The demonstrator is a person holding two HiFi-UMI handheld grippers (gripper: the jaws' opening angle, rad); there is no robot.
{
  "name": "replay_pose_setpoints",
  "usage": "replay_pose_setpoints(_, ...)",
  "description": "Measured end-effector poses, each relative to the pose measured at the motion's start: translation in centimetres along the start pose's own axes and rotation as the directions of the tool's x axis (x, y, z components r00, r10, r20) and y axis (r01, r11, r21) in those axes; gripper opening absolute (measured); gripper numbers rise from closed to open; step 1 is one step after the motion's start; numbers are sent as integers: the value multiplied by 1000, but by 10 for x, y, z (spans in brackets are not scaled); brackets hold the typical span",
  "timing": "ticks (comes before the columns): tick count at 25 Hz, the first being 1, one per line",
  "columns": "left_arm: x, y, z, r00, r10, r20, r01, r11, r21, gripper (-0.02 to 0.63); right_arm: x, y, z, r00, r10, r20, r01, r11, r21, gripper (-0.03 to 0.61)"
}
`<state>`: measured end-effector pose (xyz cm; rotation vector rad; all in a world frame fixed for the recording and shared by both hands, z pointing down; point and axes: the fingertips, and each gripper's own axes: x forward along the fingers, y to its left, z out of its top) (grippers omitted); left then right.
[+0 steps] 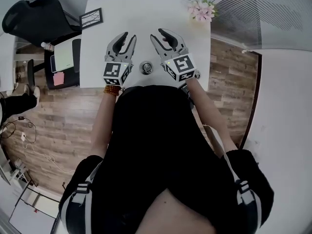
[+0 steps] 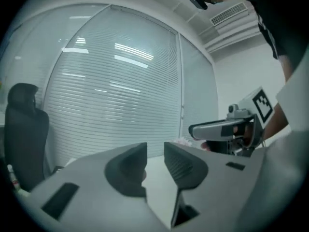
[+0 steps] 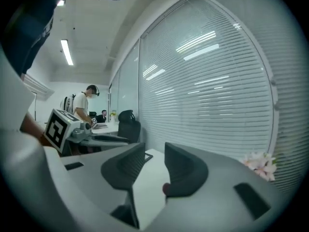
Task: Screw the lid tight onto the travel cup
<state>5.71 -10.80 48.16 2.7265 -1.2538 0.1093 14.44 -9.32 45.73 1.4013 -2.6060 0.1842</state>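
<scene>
Left gripper [image 1: 129, 35] and right gripper [image 1: 156, 33] hang empty, jaws narrowly parted; lowering them thus, we could topple the travel cup [image 1: 146, 68] mid-frame.

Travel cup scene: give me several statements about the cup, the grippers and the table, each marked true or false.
1. The travel cup sits on the table between the two grippers. True.
2. The left gripper grips the cup. False: its jaws stand apart with nothing between them.
3. The right gripper is empty. True.
4. The pink flowers lie at the table's near left corner. False: the flowers are at its far right corner.
</scene>
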Motion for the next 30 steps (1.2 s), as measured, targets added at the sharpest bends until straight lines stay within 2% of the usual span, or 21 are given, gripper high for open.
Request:
replay_pose_setpoints(3, 3, 2, 2, 996, 84, 2, -84, 996, 13, 62, -2, -5, -5, 997, -70, -19, 69, 997, -35, 45)
replay_pose_setpoints(6, 3, 0, 0, 995, 103, -11, -103, 994, 35, 41, -4, -6, -11, 995, -92, -41, 90, 994, -66, 17)
replay_pose_setpoints(10, 0, -8, -6, 995, 95, -28, -93, 994, 57, 40, -9, -4, -18, 994, -94, -58, 89, 993, -76, 11)
replay_pose_setpoints(18, -7, -7, -12, 989, 135, -62, -131, 989, 67, 39, -13, -2, -21, 995, -70, -73, 65, 995, -71, 6)
replay_pose_setpoints(24, -29, -12, -15, 977, 195, -85, -188, 979, 82, 38, -24, 1, -24, 996, -19, -84, 13, 998, -69, 3)
replay_pose_setpoints(30, -62, -22, -29, 954, 274, -122, -266, 961, 78, 38, -46, 8, -30, 995, 49, -89, -56, 995, -79, 2)
